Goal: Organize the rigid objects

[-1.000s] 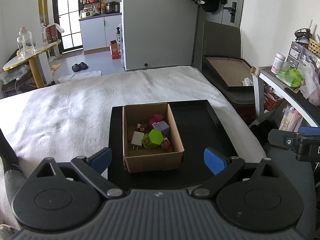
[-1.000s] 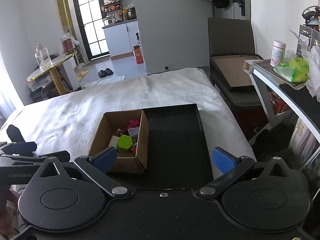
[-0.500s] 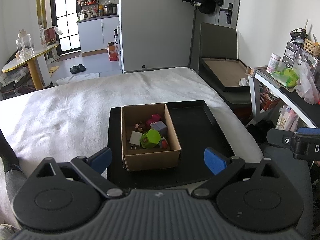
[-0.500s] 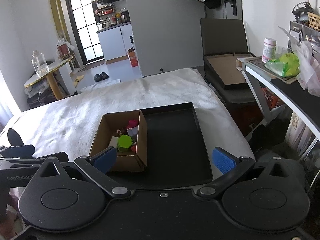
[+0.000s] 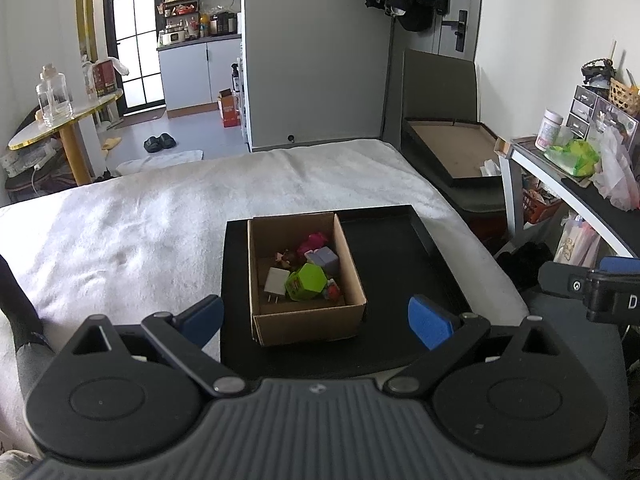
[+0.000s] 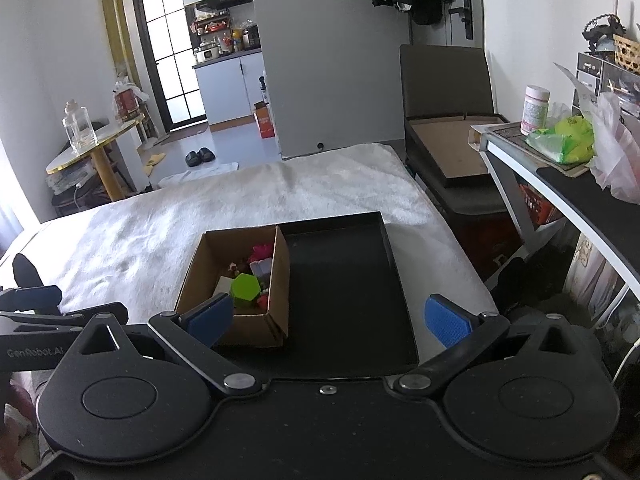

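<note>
Left wrist view. Left tool (image 5: 316,318) hangs above the near edge of the bed (image 5: 140,224), fingers spread wide, nothing between the blue pads (image 5: 428,322). Straight ahead of it, a black tray (image 5: 404,264) lies on the white bed cover. A cardboard box (image 5: 304,280) stands on the tray's left half, directly between the pads and just beyond them. Inside the box: green block (image 5: 308,281), white plug (image 5: 276,282) to its left, lilac cube (image 5: 323,259) behind it, pink piece (image 5: 314,240) at the far end, a small red piece (image 5: 333,290) at the right wall. Smaller bits among them are too small to tell. Tray's right half is bare. Off to the right, part of the other tool's body shows at the frame edge.

Right wrist view. Right tool (image 6: 328,316) also open wide, empty, held over the bed's near edge. Tray (image 6: 352,280) sits ahead, between the fingers. Box (image 6: 240,276) lies ahead and left, its near corner behind the left pad (image 6: 210,316). Green block (image 6: 245,288) shows inside, with the plug (image 6: 223,285) to its left and the pink piece (image 6: 262,251) beyond. To the right of the tool, a tabletop (image 6: 580,184) with a white jar (image 6: 535,104) and green bag (image 6: 568,140).
</note>
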A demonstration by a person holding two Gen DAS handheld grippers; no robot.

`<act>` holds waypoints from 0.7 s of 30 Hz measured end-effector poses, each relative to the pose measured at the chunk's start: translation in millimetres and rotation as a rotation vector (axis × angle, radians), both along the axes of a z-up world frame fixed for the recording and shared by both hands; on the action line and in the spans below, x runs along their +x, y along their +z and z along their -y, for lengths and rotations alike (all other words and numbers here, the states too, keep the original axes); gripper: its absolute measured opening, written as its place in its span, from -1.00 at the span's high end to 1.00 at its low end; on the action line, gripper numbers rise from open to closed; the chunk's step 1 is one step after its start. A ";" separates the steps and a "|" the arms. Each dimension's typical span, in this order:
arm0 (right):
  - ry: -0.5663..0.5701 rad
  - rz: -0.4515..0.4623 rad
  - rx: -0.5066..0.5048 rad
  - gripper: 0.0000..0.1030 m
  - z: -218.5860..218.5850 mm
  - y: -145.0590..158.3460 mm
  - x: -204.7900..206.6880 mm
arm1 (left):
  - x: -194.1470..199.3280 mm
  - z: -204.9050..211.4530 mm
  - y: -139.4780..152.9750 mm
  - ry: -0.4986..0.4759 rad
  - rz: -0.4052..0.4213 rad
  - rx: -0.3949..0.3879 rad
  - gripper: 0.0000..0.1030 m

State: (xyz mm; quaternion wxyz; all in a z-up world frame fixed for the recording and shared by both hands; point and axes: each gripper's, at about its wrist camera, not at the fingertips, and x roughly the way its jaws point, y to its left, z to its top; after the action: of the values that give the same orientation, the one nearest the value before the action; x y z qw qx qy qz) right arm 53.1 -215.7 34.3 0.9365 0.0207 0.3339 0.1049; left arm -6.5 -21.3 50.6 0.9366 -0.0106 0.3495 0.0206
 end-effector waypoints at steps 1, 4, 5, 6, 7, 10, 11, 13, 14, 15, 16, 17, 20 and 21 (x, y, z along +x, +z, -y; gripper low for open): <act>0.000 0.001 -0.005 -1.00 0.1 -0.4 0.1 | -0.7 -0.3 0.1 0.000 0.000 0.000 -0.91; 0.003 0.003 -0.006 -1.00 0.0 -0.9 -0.2 | -2.2 -1.5 1.2 -0.003 0.003 -0.013 -0.91; 0.003 0.005 -0.007 -1.00 -0.3 -1.2 -0.8 | -2.2 -1.7 1.3 -0.001 0.003 -0.015 -0.91; 0.005 0.005 -0.009 -1.00 -0.7 -1.3 -1.1 | -2.5 -1.6 1.2 -0.001 0.003 -0.014 -0.91; 0.006 0.005 -0.012 -1.00 -1.2 -1.3 -1.2 | -2.6 -1.6 1.0 -0.001 0.004 -0.013 -0.91; 0.006 0.004 -0.013 -1.00 -2.0 -1.4 -1.6 | -2.4 -2.2 1.0 0.001 0.001 -0.017 -0.91; 0.007 0.005 -0.015 -1.00 -1.7 -1.3 -1.6 | -2.4 -2.2 1.2 0.000 0.002 -0.016 -0.91; 0.011 0.005 -0.020 -1.00 -2.5 -1.9 -1.7 | -2.4 -2.0 1.0 0.000 0.002 -0.014 -0.91; 0.013 0.004 -0.022 -1.00 -3.1 -2.2 -1.9 | -2.2 -2.1 0.8 0.000 0.002 -0.014 -0.91; 0.013 0.004 -0.023 -1.00 -3.5 -2.7 -2.1 | -2.2 -2.2 0.9 0.000 0.000 -0.015 -0.91; 0.012 0.004 -0.023 -1.00 -3.6 -2.7 -2.2 | -2.6 -1.9 1.0 0.000 0.001 -0.016 -0.91; 0.012 0.004 -0.023 -1.00 -3.6 -2.7 -2.2 | -2.5 -1.9 1.1 -0.002 0.002 -0.015 -0.92; 0.011 0.005 -0.024 -1.00 -3.8 -2.9 -2.3 | -3.2 -1.4 1.6 -0.007 0.003 -0.012 -0.92; 0.011 0.005 -0.025 -1.00 -3.9 -3.4 -2.4 | -4.3 -1.5 1.8 -0.009 0.003 -0.011 -0.92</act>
State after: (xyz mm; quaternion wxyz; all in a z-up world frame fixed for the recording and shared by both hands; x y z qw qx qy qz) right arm 50.7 -211.7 30.9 0.9369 0.0071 0.3330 0.1058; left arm -10.8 -19.8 52.5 0.9372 -0.0143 0.3482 0.0143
